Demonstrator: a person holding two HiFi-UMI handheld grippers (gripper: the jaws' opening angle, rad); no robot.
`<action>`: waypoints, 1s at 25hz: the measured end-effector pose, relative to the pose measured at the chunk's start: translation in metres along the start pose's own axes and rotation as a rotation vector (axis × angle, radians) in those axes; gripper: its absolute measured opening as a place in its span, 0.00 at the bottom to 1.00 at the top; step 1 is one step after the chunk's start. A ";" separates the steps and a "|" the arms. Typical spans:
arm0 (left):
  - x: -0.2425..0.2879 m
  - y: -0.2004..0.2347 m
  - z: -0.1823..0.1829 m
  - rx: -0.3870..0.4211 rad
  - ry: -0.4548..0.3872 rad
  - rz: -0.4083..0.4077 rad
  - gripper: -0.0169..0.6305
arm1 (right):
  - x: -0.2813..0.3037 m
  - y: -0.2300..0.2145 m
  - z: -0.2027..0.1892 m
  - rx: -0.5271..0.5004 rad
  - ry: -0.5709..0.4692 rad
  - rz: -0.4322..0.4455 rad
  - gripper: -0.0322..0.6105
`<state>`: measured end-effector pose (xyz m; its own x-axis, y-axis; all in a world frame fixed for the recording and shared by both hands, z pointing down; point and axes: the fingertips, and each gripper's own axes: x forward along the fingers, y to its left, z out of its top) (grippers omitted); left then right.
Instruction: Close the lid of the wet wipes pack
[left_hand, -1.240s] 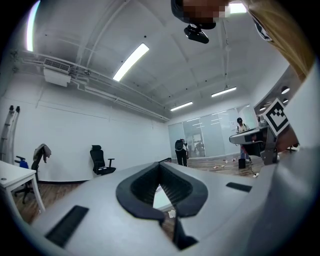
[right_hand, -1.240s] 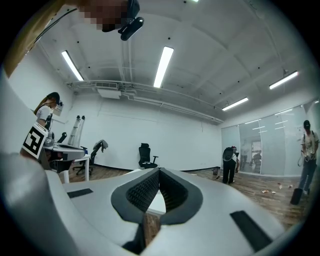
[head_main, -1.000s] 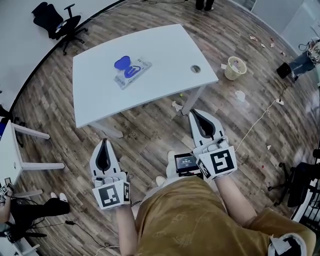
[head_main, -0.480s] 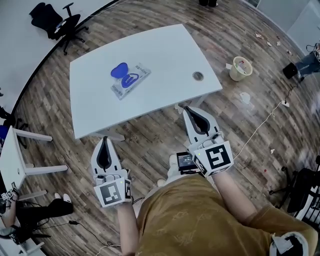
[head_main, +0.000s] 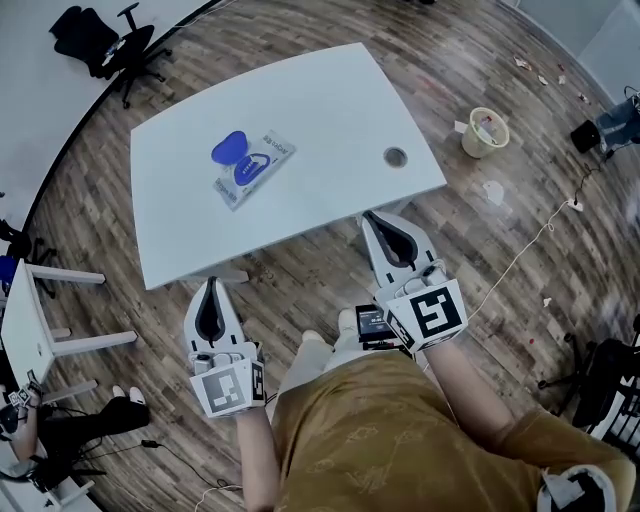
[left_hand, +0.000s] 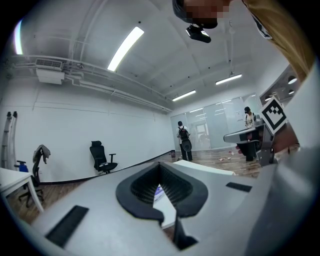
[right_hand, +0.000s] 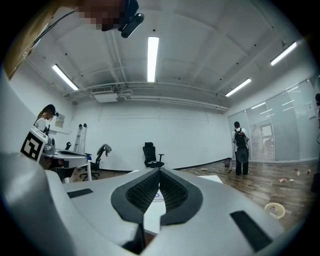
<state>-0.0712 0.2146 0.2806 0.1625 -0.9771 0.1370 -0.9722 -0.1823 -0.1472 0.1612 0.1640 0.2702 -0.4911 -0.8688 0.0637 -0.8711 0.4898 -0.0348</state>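
Wood floor (head_main: 520, 230) surrounds a white surface (head_main: 330, 110). The wet wipes pack (head_main: 252, 168) lies left of centre on it. Its blue lid (head_main: 229, 149) appears flipped open, though it is small in view. Left tool (head_main: 209, 300) and right tool (head_main: 390, 235) are held by the near edge, well apart from the pack. Each is closed tip to tip on nothing.

A white table (head_main: 320, 110) with rounded corners stands on a wood-plank floor (head_main: 300, 285). A wet wipes pack (head_main: 262, 165) lies flat on the worktop's left half, away from every edge. Its blue lid (head_main: 228, 149) is flipped open toward the far left corner. A round cable port (head_main: 395, 157) sits near the right edge.
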 end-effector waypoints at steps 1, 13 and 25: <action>0.002 0.002 -0.001 -0.001 0.002 0.002 0.01 | 0.002 0.000 -0.001 -0.001 0.004 -0.001 0.06; 0.060 0.031 -0.006 -0.019 -0.002 -0.016 0.01 | 0.055 -0.009 -0.003 -0.010 0.016 -0.024 0.06; 0.142 0.085 -0.024 -0.043 0.041 -0.067 0.01 | 0.149 -0.015 -0.002 -0.032 0.048 -0.059 0.06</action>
<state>-0.1349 0.0626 0.3107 0.2211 -0.9576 0.1849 -0.9659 -0.2412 -0.0940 0.1009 0.0279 0.2818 -0.4380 -0.8919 0.1124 -0.8975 0.4410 0.0025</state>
